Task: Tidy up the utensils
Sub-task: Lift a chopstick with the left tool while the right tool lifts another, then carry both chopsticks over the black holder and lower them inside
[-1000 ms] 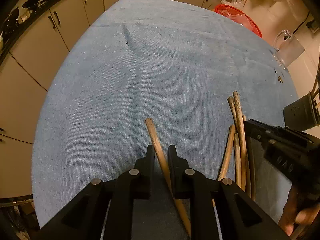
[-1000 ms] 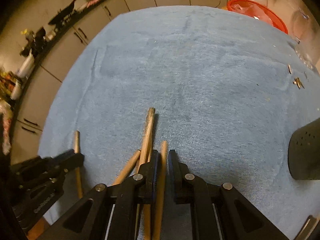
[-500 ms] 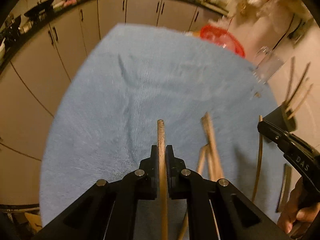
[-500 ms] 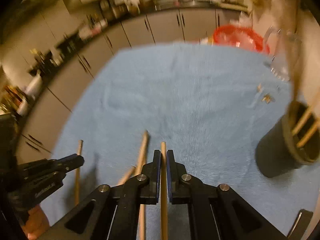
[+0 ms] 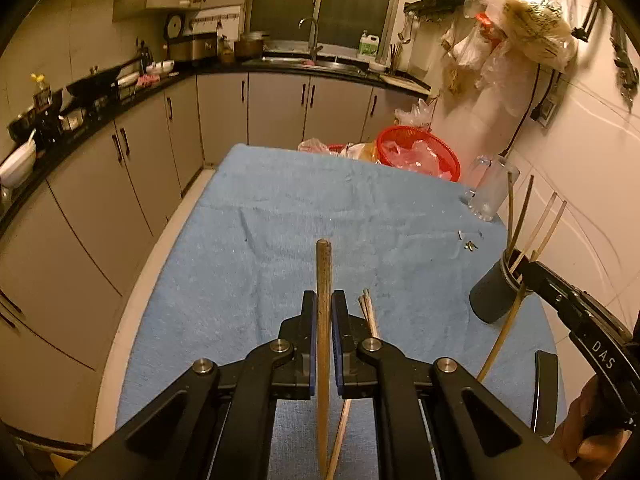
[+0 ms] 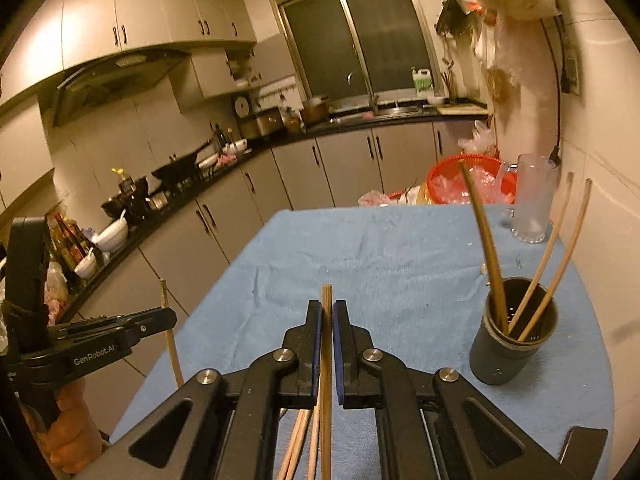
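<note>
My left gripper is shut on a brown wooden chopstick, held above the blue cloth. My right gripper is shut on a lighter wooden chopstick, also lifted. A black holder cup stands to the right with several chopsticks in it; it also shows in the left wrist view. Loose chopsticks lie on the cloth below the grippers. The right gripper shows at the right of the left wrist view, beside the cup.
A red basket and a clear glass pitcher stand at the table's far right. Small metal bits lie on the cloth. Kitchen cabinets and a cluttered counter run along the left and back.
Both grippers have lifted their chopsticks off the cloth and tilted up, so the kitchen now shows. The right gripper has moved toward the black cup.
</note>
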A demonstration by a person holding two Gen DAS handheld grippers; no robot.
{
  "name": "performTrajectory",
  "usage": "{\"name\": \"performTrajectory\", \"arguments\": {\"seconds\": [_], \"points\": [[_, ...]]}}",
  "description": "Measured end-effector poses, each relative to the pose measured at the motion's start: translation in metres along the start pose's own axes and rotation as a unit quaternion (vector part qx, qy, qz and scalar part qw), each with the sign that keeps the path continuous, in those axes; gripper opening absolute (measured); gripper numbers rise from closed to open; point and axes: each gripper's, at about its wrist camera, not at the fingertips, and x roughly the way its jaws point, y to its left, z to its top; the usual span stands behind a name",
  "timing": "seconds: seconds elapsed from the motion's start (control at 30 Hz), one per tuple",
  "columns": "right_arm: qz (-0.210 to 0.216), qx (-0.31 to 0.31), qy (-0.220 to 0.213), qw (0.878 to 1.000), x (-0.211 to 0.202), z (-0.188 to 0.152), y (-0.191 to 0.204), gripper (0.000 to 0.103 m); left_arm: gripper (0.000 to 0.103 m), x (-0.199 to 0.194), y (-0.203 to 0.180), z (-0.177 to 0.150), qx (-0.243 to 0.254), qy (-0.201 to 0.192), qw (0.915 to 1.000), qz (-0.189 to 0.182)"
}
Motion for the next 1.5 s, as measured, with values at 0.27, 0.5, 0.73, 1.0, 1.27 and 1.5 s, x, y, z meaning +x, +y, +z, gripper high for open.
{"name": "performTrajectory", "arguments": {"seconds": [0.27, 0.5, 0.73, 1.0, 1.27, 1.5], "points": [[0.0, 0.009, -0.023, 1.0, -0.017, 0.002, -0.003, 0.006, 0.007, -0.009, -0.001, 0.002, 0.0, -0.008, 1.0, -0.005], [0.0, 0.011, -0.036, 0.999, -0.027, 0.004, -0.009, 0.006, 0.007, -0.02, 0.0, 0.003, 0.002, -0.016, 0.9998, -0.007], [-0.001, 0.018, -0.042, 0.999, -0.033, 0.004, -0.012, 0.006, 0.007, -0.025, -0.003, 0.005, 0.005, -0.022, 0.9997, -0.006], [-0.002, 0.018, -0.048, 0.999, -0.038, 0.006, -0.013, 0.006, 0.007, -0.033, -0.004, 0.008, 0.007, -0.028, 0.9995, -0.012], [-0.002, 0.021, -0.057, 0.998, -0.046, 0.009, -0.014, 0.006, 0.007, -0.039, -0.005, 0.011, 0.01, -0.034, 0.9992, -0.019], [-0.001, 0.027, -0.063, 0.998, -0.054, 0.009, -0.019, 0.006, 0.007, -0.041, -0.008, 0.013, 0.013, -0.031, 0.9991, -0.025]]}}
